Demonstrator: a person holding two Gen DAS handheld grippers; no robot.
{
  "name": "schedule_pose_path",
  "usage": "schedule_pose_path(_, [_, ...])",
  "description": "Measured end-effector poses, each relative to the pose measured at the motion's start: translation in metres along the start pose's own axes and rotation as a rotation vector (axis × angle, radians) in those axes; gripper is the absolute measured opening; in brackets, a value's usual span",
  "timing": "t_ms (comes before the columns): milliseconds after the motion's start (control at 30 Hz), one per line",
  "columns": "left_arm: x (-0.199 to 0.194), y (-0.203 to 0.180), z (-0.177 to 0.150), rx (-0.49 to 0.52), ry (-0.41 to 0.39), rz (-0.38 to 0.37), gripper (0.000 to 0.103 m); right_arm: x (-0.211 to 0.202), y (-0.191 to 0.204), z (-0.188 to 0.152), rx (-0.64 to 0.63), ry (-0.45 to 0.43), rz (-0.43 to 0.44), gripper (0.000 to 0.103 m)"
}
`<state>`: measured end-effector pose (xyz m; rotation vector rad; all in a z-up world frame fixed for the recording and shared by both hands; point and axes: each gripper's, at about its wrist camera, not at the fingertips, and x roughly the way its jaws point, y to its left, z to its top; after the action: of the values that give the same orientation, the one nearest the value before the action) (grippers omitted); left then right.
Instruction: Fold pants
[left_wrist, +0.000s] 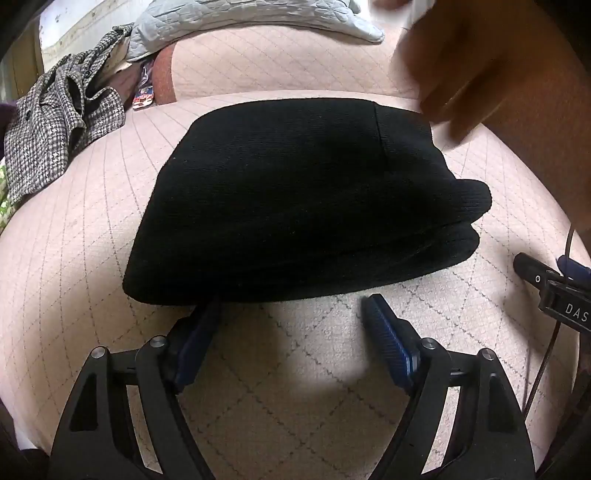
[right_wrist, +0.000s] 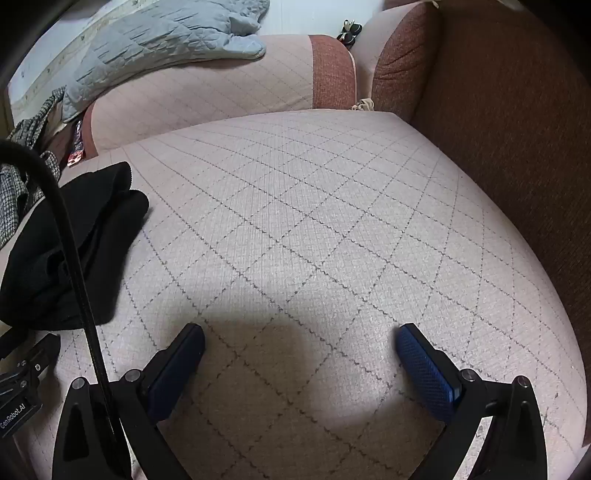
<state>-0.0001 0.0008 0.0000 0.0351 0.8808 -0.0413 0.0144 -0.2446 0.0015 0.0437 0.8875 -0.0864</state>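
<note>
The black pants (left_wrist: 303, 199) lie folded into a thick stack on the pink quilted sofa seat (left_wrist: 92, 229). My left gripper (left_wrist: 295, 301) is open and empty just in front of the stack's near edge; its left fingertip touches or slips under that edge. A blurred bare hand (left_wrist: 472, 74) hovers over the stack's far right corner. In the right wrist view the pants (right_wrist: 74, 243) lie at the far left. My right gripper (right_wrist: 301, 332) is open and empty over bare seat (right_wrist: 332, 206), well right of the pants.
A houndstooth garment (left_wrist: 55, 129) lies left of the pants. A grey quilted blanket (right_wrist: 155, 40) lies on the sofa back. A brown armrest (right_wrist: 509, 129) bounds the seat on the right. A black cable (right_wrist: 74, 251) crosses the pants in the right view. The other gripper's body (left_wrist: 554, 291) sits at the right.
</note>
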Motion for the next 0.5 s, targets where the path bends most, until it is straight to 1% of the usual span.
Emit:
schedule_pose_path(400, [-0.0023, 0.0006, -0.0022, 0.000, -0.006, 0.001, 0.081, -0.0048, 0.0067, 0.0064, 0.004, 0.005, 0.001, 0.103])
schedule_pose_path(433, [-0.0020, 0.0010, -0.0023, 0.001, -0.005, 0.001, 0.081, -0.0011, -0.0002, 0.0014, 0.003, -0.001, 0.003, 0.103])
schedule_pose_path(500, [-0.0007, 0.0023, -0.0024, 0.001, -0.005, 0.003, 0.081, -0.0005, 0.0002, 0.0011, 0.003, -0.002, 0.003, 0.103])
